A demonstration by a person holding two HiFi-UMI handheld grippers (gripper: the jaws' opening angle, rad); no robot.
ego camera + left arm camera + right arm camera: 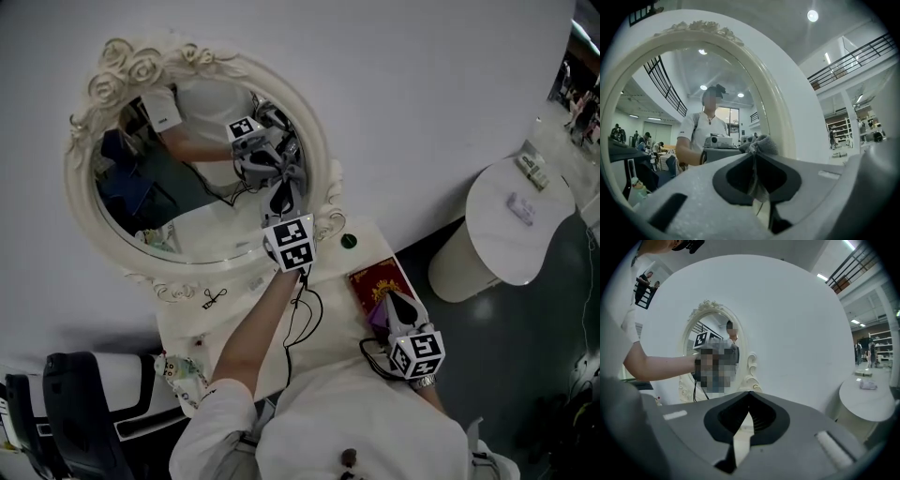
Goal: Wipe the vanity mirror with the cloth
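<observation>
The left claw (757, 152) is closed on the grey cloth (762, 143). The bunched end of the cloth is at the right part of the vanity mirror (178, 202), just beside the inner edge of the cream frame (324, 155), with wide glass to its left. The right claw (749, 395) has its jaws together on nothing, low by the right edge of the desk (234, 314), near a red booklet (375, 277).

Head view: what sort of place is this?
Probably a mock vanity corner in a large open hall, not a home: ornate mirror on a white table against a curved partition, with balcony railings beyond.
</observation>
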